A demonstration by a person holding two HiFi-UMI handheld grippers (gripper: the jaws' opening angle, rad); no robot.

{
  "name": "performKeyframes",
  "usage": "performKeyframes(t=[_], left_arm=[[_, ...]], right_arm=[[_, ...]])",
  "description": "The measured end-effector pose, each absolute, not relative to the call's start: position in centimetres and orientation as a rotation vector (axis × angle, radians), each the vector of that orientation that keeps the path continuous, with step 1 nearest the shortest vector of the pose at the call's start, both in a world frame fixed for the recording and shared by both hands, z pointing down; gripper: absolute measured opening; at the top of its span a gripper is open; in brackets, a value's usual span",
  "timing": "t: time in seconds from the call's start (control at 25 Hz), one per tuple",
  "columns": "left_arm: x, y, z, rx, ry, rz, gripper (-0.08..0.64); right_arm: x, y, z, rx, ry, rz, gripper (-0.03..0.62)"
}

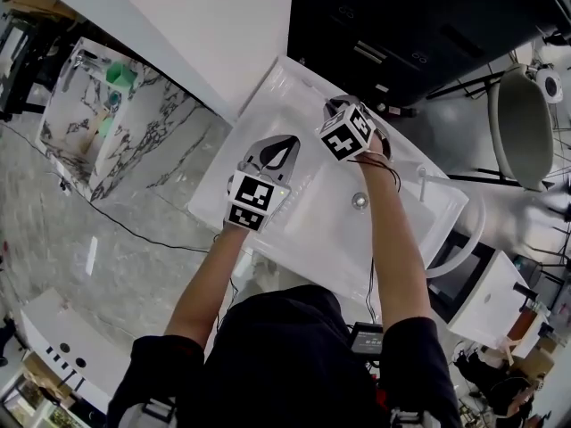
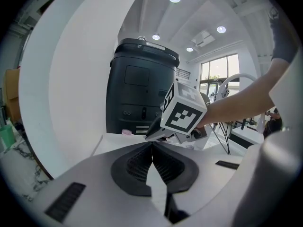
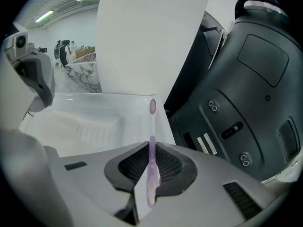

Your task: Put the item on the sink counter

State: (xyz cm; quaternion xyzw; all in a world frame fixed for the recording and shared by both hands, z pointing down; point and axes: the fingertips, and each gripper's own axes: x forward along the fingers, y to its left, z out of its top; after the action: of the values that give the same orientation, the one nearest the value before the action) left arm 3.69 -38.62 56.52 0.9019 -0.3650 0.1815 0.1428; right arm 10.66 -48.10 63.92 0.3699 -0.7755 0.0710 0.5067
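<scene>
Right gripper view: right gripper [image 3: 150, 148] clamped a toothbrush [image 3: 152, 126] above the counter [image 3: 109, 96] rim, left gripper [image 2: 152, 145] closed on nothing; placing seemed underway, next needing lowering flat, then release.

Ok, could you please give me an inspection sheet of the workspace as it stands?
Surface: white sink counter with a drain, otherwise bare.
Job's things: purple toothbrush, head near the counter's back rim; contact unclear.
Clutter: nothing seen.
Grippers: right claw shut on the toothbrush; left claw shut, empty.
Cables: black cable on the floor; wire along the right wrist.
Surroundings: black appliance behind the sink, marble unit at left.
</scene>
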Motion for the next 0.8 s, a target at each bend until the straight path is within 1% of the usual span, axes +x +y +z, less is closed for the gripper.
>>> performKeyframes(t=[0.36,0.8], left_arm=[[4.3,-38.5,58.9,2.571,-1.042,0.587,0.014],[3.0,-39.0,59.4,2.536,-1.075,0.577,0.014]], right_arm=[[10.6,-47.5,66.5,0.814,-1.82,0.152,0.061],[10.6,-46.7,68.7,0.763,-1.783,0.178,0.061]])
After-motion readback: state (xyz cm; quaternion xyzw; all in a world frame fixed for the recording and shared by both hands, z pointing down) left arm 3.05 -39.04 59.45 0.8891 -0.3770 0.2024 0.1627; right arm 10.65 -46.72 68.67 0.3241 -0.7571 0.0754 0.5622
